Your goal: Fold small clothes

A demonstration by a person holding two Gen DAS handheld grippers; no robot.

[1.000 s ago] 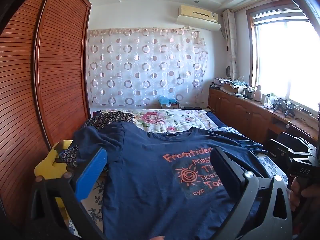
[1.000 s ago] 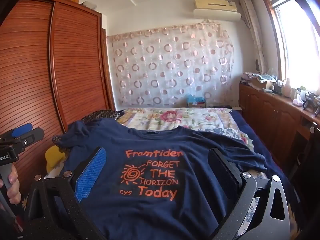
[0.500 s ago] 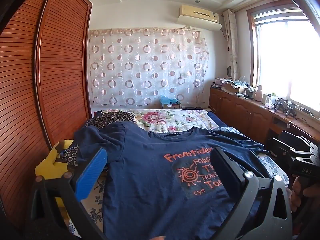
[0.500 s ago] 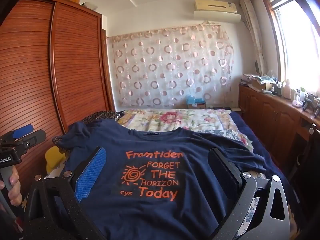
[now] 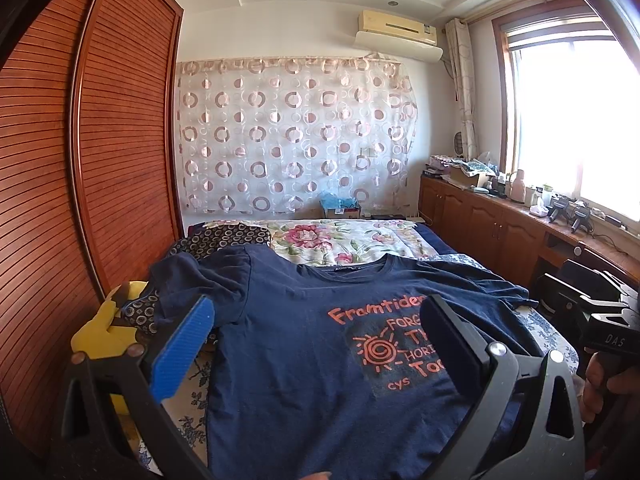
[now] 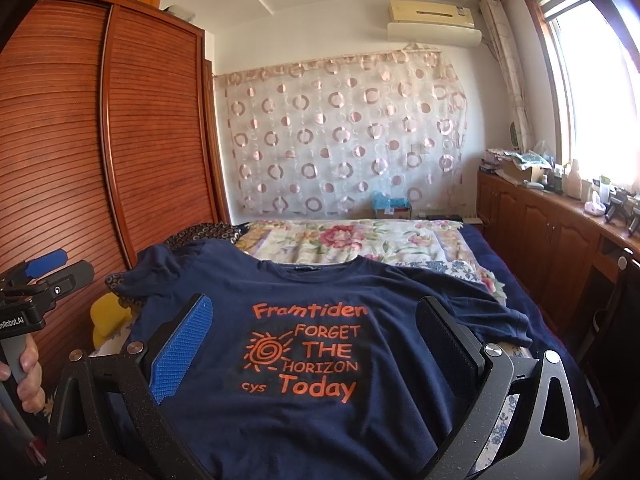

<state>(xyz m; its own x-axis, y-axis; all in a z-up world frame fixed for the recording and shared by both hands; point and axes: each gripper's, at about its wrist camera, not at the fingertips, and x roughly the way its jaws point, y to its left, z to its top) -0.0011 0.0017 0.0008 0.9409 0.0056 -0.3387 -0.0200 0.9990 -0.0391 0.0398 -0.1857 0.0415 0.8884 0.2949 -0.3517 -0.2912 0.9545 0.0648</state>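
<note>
Navy T-shirt (image 6: 320, 320) lies spread face-up on the bed (image 6: 360, 240), sleeves out, no fold made yet; whole folding sequence remains. Left gripper (image 5: 316, 344) and right gripper (image 6: 316, 344) both hover above it, jaws wide apart, holding nothing.

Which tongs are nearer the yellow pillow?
Left. The left tongs hang over the shirt's wardrobe-side half, beside the yellow pillow. The right tongs sit over the orange print, farther toward the window.
</note>
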